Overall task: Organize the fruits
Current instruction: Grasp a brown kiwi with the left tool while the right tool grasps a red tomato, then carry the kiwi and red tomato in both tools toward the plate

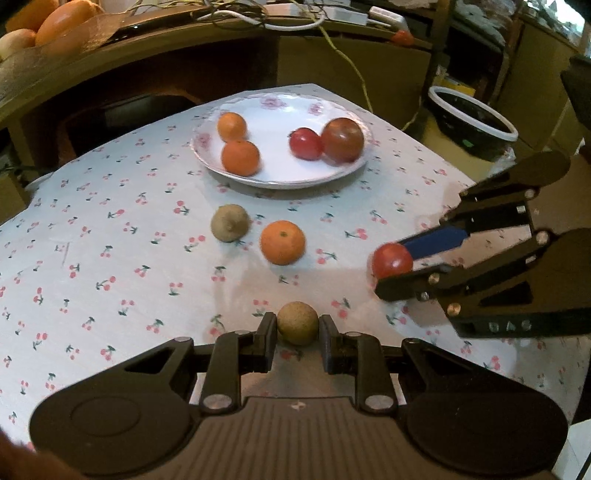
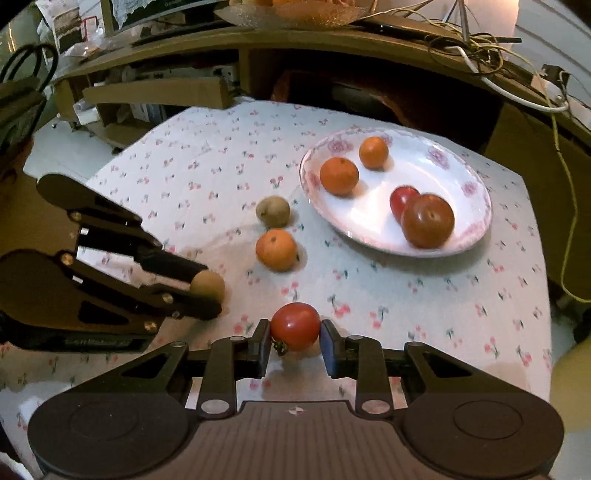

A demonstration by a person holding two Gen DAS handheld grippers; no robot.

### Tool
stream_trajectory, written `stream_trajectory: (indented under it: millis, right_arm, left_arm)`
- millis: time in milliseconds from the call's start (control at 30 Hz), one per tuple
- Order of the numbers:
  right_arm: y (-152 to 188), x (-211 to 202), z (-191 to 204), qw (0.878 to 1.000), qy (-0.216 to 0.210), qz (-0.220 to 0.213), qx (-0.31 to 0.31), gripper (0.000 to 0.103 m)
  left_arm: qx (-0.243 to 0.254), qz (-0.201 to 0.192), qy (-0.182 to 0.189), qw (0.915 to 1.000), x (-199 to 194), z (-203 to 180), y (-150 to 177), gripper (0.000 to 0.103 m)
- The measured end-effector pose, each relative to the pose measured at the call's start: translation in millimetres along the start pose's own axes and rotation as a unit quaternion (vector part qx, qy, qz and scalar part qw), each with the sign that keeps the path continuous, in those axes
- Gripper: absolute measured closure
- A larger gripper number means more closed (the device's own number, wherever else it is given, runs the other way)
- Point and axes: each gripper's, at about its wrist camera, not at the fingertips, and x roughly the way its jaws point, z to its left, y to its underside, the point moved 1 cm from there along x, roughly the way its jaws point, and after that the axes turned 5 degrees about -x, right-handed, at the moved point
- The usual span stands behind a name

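My left gripper [image 1: 297, 325] is shut on a brown kiwi [image 1: 297, 322], low over the cherry-print cloth; both also show in the right wrist view [image 2: 210, 295]. My right gripper [image 2: 294, 334] is shut on a red tomato [image 2: 295, 325]; the tomato also shows in the left wrist view [image 1: 392, 260]. A white flowered plate [image 1: 266, 107] holds two oranges [image 1: 240, 157] and two tomatoes [image 1: 342, 139]. A loose orange [image 1: 283, 242] and a second kiwi [image 1: 229, 222] lie on the cloth in front of the plate.
A wooden desk [image 1: 166, 55] with cables and a fruit bowl [image 1: 40, 26] stands behind the table. A dark white-rimmed bin [image 1: 472, 118] stands on the floor at the right. Cardboard boxes [image 2: 159, 92] lie at the back left.
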Motion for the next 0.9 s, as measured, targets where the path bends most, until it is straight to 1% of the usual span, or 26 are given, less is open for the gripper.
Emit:
stream_trajectory:
  millis: [133, 300, 400, 567, 600, 633, 733, 833, 900]
  right_arm:
    - [16, -3, 9, 1.000, 0.009, 0.014, 0.010, 0.073]
    - [25, -9, 12, 1.000, 0.008, 0.005, 0.021, 0.072]
    - [26, -9, 12, 1.000, 0.006, 0.003, 0.020, 0.069]
    - [29, -12, 6, 1.000, -0.002, -0.006, 0.026, 0.067]
    - [29, -12, 5, 0.999, -0.006, -0.008, 0.032, 0.066]
    - [28, -11, 4, 0.999, -0.008, -0.008, 0.034, 0.065]
    - [24, -10, 6, 1.000, -0.008, -0.009, 0.025, 0.064]
    - [25, -9, 9, 1.000, -0.010, -0.005, 0.015, 0.065]
    - [24, -9, 10, 1.000, -0.007, -0.005, 0.011, 0.066]
  left_arm:
    - [0.017, -0.002, -0.001, 0.9998, -1, -8, 4, 0.073]
    - [0.026, -0.002, -0.010, 0.9996, 0, -10, 3, 0.072]
    - [0.032, 0.001, -0.012, 0.9994, 2, -12, 1, 0.070]
    - [0.033, 0.001, -0.020, 0.9993, 3, -10, 1, 0.058]
    - [0.032, 0.001, -0.020, 0.9993, 3, -9, 0, 0.058]
    - [0.031, 0.001, -0.021, 0.9993, 3, -9, 0, 0.058]
    - [0.036, 0.000, -0.025, 0.9990, 2, -11, 1, 0.058]
    - [0.032, 0.001, -0.024, 0.9992, 2, -12, 1, 0.060]
    - [0.029, 0.004, -0.022, 0.9993, 2, -14, 0, 0.067]
